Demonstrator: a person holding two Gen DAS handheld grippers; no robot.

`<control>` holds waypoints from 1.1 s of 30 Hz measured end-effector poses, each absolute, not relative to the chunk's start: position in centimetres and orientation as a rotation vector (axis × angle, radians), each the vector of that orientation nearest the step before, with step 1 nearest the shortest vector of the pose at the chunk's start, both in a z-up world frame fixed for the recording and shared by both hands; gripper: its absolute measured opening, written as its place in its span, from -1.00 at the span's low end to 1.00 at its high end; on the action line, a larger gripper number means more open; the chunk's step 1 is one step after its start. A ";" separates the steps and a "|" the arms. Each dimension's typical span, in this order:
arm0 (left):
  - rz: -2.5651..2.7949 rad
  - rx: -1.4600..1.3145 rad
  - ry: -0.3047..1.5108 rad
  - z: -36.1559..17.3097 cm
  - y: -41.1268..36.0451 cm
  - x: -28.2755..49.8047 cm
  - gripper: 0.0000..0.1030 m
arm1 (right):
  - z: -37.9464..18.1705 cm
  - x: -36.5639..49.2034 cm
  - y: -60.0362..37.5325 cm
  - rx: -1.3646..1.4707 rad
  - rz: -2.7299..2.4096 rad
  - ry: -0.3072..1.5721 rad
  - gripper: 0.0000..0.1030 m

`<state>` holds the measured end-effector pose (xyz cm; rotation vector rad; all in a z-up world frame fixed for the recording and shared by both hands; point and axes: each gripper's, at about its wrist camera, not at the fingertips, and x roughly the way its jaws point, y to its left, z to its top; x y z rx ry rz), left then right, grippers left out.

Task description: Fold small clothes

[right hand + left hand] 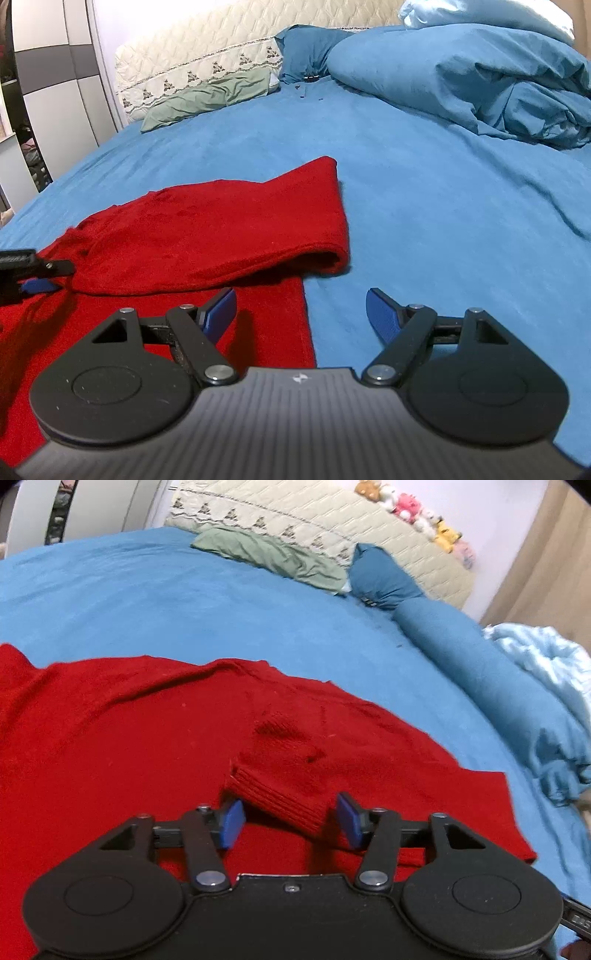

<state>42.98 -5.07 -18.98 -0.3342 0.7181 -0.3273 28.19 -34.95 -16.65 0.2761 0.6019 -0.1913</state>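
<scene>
Red knitted sweater (pixel 147 746) lies spread on the blue bed sheet (pixel 184 602), filling the lower left and centre of the left wrist view. Knit is coarse, loosely wrinkled along its upper edge. A ribbed cuff (pixel 277 797) of one sleeve lies folded onto the body, pointing at the lower centre of the frame.

Left hand-held gripper (pixel 290 821): blue pads spread wide, cuff end sits between them, pads not pressing it as far as I can see.

Right wrist view: a folded-over sleeve or side panel of the sweater (pixel 221 229) runs from centre left to centre, rounded fold edge at its right end; a flat layer lies under it in the lower left. Right hand-held gripper (pixel 301 312): pads spread, holding nothing, left pad over red knit, right pad over bare sheet.

Upper frame: green pillow (pixel 207 96), cream quilted headboard (pixel 192 48), rumpled blue duvet (pixel 480 81) upper right.
</scene>
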 end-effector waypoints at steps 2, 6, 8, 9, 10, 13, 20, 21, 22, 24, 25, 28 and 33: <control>-0.349 -0.353 0.712 -19.1 -5.2 43.2 0.37 | -16.7 28.2 -34.9 0.279 -0.188 0.606 0.80; -0.350 -0.393 0.711 -18.9 -5.6 44.6 -0.37 | -16.7 28.7 -34.6 0.257 -0.170 0.622 0.92; -0.343 -0.403 0.714 -18.6 -5.6 45.4 -0.93 | -16.8 29.2 -34.3 0.235 -0.168 0.637 0.94; -0.340 -0.405 0.692 -18.1 -5.5 45.6 -0.93 | -16.8 29.6 -34.2 0.220 -0.171 0.644 0.94; -0.336 -0.402 0.660 -17.4 -5.3 45.7 -0.93 | -16.9 30.0 -34.0 0.205 -0.175 0.649 0.94; -0.282 -0.382 0.528 -14.5 -3.7 45.3 -0.92 | -17.2 31.4 -33.7 0.145 -0.191 0.664 0.94; -0.099 -0.345 0.388 -12.7 3.2 43.0 -0.92 | -17.3 35.6 -32.7 0.011 -0.209 0.717 0.94; -0.090 -0.350 0.407 -13.4 3.8 42.8 -0.92 | -17.4 36.2 -32.5 -0.005 -0.204 0.724 0.94; -0.078 -0.355 0.424 -14.1 4.3 42.8 -0.92 | -17.4 36.6 -32.3 -0.021 -0.200 0.727 0.93; -0.066 -0.385 0.454 -15.4 5.1 42.5 -0.92 | -17.5 37.4 -32.1 -0.053 -0.194 0.729 0.89; -0.071 -0.408 0.463 -15.8 5.5 42.2 -0.92 | -17.3 37.5 -32.0 -0.058 -0.194 0.725 0.81; -0.095 -0.449 0.471 -16.5 6.0 41.3 -0.92 | -16.5 36.9 -32.6 -0.052 -0.226 0.698 0.69; -0.114 -0.434 0.539 -17.8 6.1 40.4 -0.89 | -16.5 35.3 -34.5 0.029 -0.242 0.694 0.69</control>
